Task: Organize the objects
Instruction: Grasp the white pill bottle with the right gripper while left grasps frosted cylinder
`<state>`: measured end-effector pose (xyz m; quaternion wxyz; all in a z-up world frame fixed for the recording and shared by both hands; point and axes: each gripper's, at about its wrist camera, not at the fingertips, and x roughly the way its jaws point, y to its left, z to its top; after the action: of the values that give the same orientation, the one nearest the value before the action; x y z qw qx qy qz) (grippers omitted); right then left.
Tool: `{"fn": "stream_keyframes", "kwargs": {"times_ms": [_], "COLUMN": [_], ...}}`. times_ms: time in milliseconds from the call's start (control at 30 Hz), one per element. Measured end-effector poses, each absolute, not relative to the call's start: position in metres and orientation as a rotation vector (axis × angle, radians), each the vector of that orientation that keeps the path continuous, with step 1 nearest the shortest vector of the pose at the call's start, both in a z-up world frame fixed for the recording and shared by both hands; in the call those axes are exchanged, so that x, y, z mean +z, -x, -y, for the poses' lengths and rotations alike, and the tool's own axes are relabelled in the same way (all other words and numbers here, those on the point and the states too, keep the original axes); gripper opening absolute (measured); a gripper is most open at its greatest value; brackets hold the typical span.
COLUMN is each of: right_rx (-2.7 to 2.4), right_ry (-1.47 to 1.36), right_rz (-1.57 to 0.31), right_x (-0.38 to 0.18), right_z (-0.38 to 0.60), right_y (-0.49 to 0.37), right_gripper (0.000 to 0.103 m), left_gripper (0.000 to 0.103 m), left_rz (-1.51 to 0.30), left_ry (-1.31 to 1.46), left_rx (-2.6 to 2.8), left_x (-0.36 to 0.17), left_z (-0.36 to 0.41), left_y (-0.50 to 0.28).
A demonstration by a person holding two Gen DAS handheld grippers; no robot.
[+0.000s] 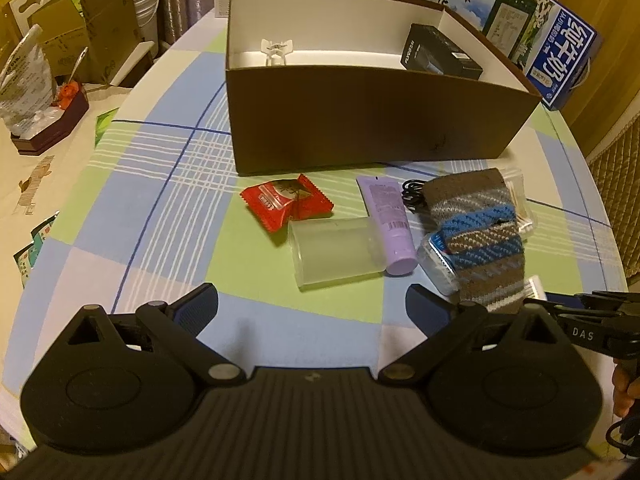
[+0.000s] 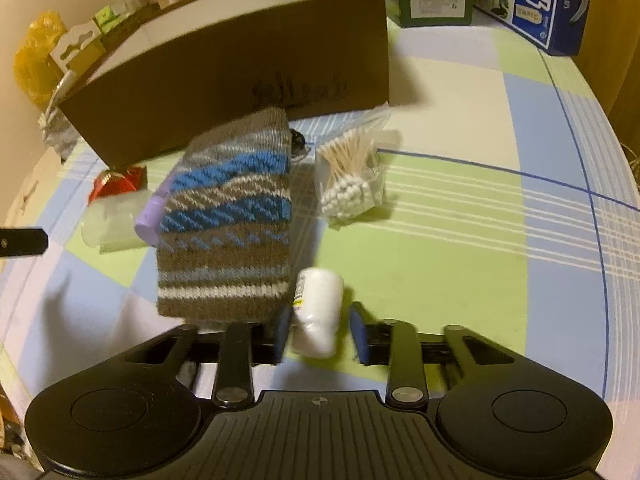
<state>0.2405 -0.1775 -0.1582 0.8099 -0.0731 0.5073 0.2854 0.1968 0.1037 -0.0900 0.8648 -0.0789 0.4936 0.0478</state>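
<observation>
An open brown box (image 1: 360, 120) stands at the back of the table, with a black carton (image 1: 440, 54) and a white clip (image 1: 276, 50) inside. In front of it lie a red candy packet (image 1: 286, 206), a frosted cup (image 1: 334, 254) on its side, a purple tube (image 1: 390, 224) and a knitted striped pouch (image 2: 230, 216). My left gripper (image 1: 312, 304) hovers open just short of the cup, holding nothing. My right gripper (image 2: 320, 332) is open with its fingers on either side of a small white bottle (image 2: 318, 312) lying on the cloth; a narrow gap shows at the right finger.
A bag of cotton swabs (image 2: 348, 176) lies right of the pouch, and a black cable (image 1: 414, 196) sits behind it. Blue milk cartons (image 2: 548, 0) stand at the back right. The table edge curves away on the right, with clutter beyond its left side.
</observation>
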Motion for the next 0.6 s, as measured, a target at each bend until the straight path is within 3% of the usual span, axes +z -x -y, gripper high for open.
{"fn": "stream_keyframes", "kwargs": {"times_ms": [600], "right_rx": [0.473], "right_ry": [0.129], "right_rz": [-1.070], "right_x": [-0.161], "right_z": [0.217], "right_y": [-0.263], "right_gripper": [0.024], "left_gripper": [0.088], "left_rz": [-1.101], "left_ry": [0.184], "left_rx": [0.131], "left_x": [-0.136], "left_z": [-0.094], "left_y": [-0.256]}}
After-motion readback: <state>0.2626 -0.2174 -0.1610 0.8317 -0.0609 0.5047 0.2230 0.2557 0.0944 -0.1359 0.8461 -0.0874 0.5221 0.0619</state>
